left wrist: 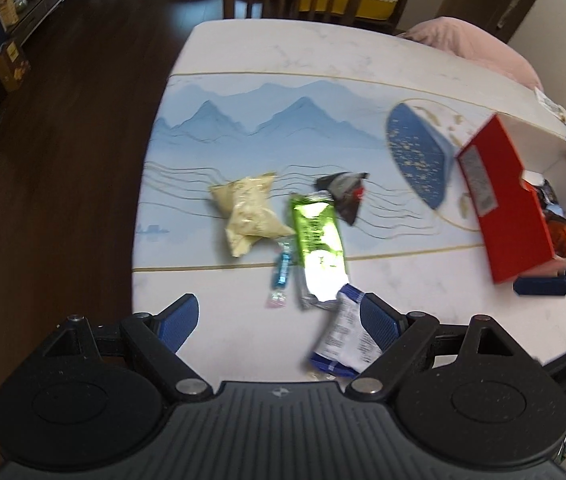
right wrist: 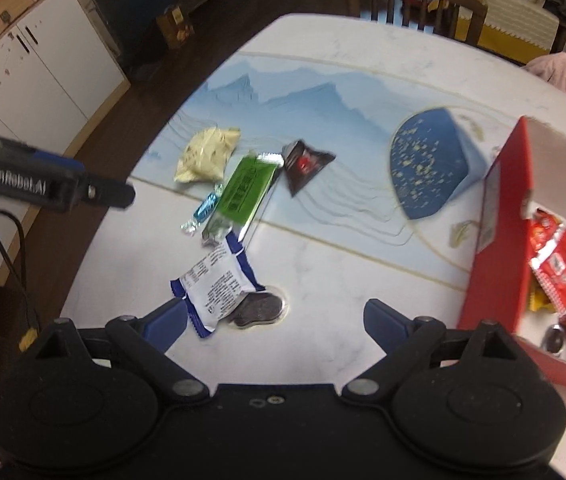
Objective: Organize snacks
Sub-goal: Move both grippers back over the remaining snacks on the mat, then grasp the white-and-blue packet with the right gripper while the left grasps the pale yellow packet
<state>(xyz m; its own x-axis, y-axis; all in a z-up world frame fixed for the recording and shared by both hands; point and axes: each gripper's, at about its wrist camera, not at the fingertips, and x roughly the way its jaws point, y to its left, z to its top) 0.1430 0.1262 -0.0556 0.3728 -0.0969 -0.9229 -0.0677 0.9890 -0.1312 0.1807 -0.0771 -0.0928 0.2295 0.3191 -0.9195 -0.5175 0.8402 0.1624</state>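
blue-and-white: that's the cookie packet, lying flat on the marble table near its front edge, dark cookie poking out one end
long axis: runs slantwise, up toward the green wafer bar
which way from claws: tucked against the left pad of the right gripper, against the right pad of the left gripper
nearer hand: honestly a toss-up
right gripper: spread wide, holding nothing
left gripper: also wide, nothing pinched
red box: off to the right, already got snacks in it, probably where this goes

Right claw gapes wide above the blue-white packet.
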